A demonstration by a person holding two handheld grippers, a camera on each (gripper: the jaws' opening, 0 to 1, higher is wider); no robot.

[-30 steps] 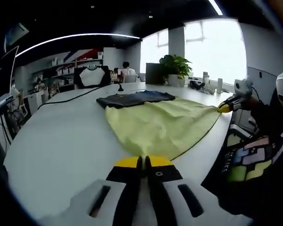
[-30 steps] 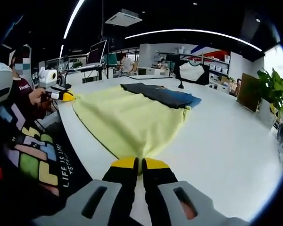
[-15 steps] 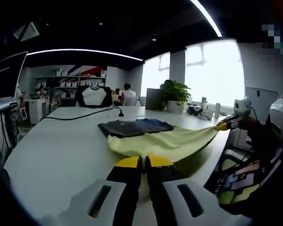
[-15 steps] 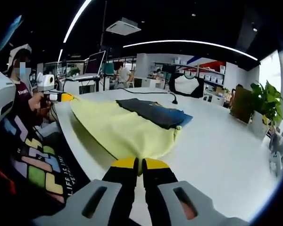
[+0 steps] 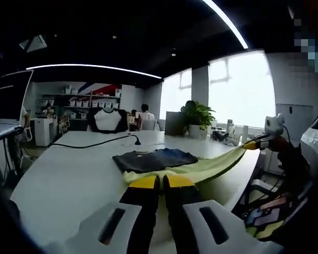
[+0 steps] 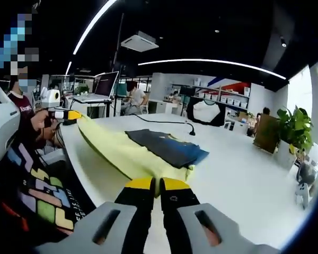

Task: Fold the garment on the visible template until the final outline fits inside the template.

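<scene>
Yellow garment [image 5: 201, 168] stretches taut above the white table [image 5: 69, 169], its corners clamped by the left gripper [image 5: 160, 183] and right gripper [image 6: 155, 184]; each pinched corner hides behind closed jaws. Its far edge overlaps a dark template [image 6: 167, 148]. Open tabletop surrounds it; office shelves behind.

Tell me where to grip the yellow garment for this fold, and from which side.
Grip the two near corners from the table's near edge. The yellow garment lies with its far part over the dark template, and both the left gripper and right gripper are shut on those corners, lifting its near edge.
</scene>
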